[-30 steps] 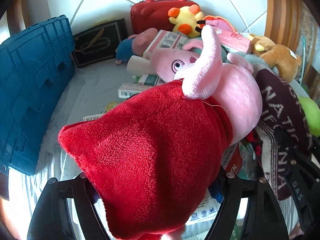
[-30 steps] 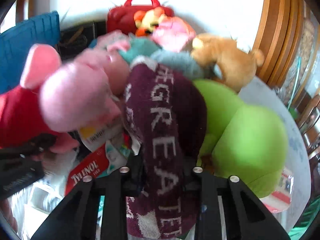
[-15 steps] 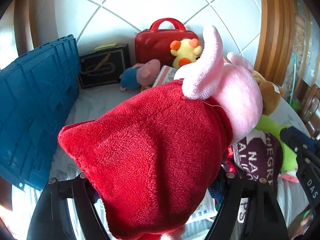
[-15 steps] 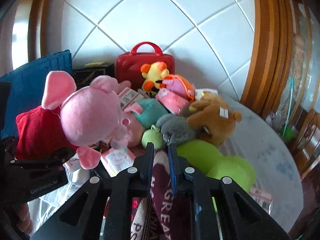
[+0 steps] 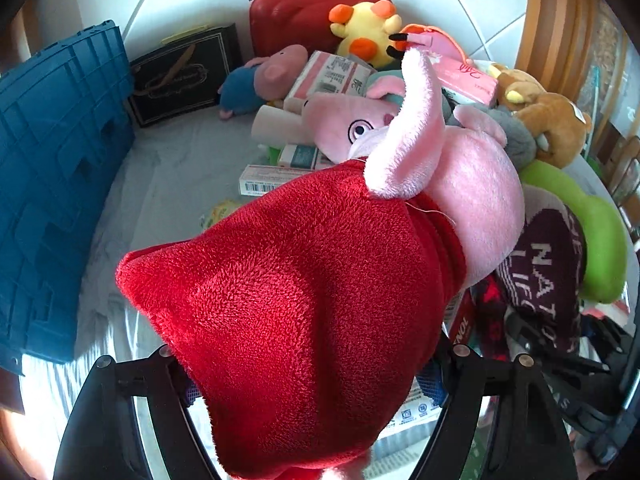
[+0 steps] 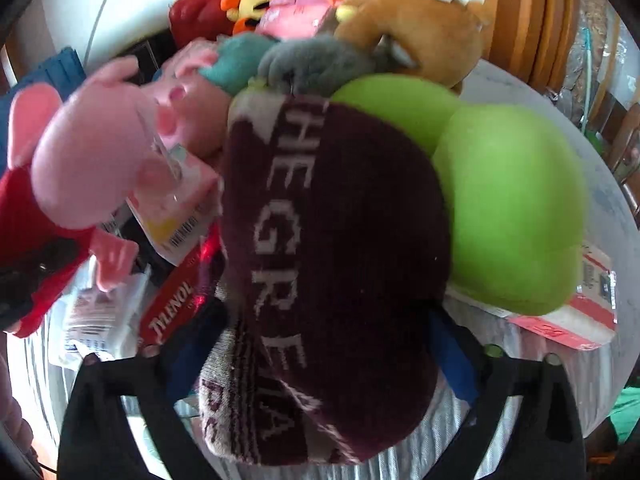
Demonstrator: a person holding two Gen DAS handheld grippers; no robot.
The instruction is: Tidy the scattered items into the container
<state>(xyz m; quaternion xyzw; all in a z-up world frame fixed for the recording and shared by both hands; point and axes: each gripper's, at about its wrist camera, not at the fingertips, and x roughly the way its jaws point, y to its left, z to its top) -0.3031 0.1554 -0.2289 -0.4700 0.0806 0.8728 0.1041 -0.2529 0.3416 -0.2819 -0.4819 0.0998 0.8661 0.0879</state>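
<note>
Left wrist view: the left gripper (image 5: 308,376) has its fingers closed on the red dress of a pig plush (image 5: 320,280), which fills the middle of the frame with its pink head toward 1 o'clock.
Right wrist view: the right gripper (image 6: 316,364) is clamped on a maroon knit hat (image 6: 332,240) with white woven letters; the frame is blurred.
Container: a blue crate (image 5: 52,184) stands at 9 o'clock in the left view, its ribbed wall facing the camera; its opening is out of sight, so what it holds I cannot tell.
Pile: at 12 to 2 o'clock lie a yellow chick plush (image 5: 364,28), a small blue-bodied pig plush (image 5: 260,80), a brown bear (image 5: 548,120), a green pillow (image 5: 592,232) and flat cardboard boxes (image 5: 272,178), all outside the crate on the pale cloth (image 5: 176,176).
Step in hand: my judgement is a carry of both soft things toward the crate at 9 o'clock.
Doing it well: keep each grip deep in the fabric, lift high enough to clear the crate's rim, and release only once the thing hangs over the opening.
Watch for: the plush's heavy head may swing and brush the boxes; the hat hangs loose below the right fingers.
Textures: dress is dense, fuzzy fleece; head is smooth short pile; hat is ribbed and stretchy; crate is hard moulded plastic.
</note>
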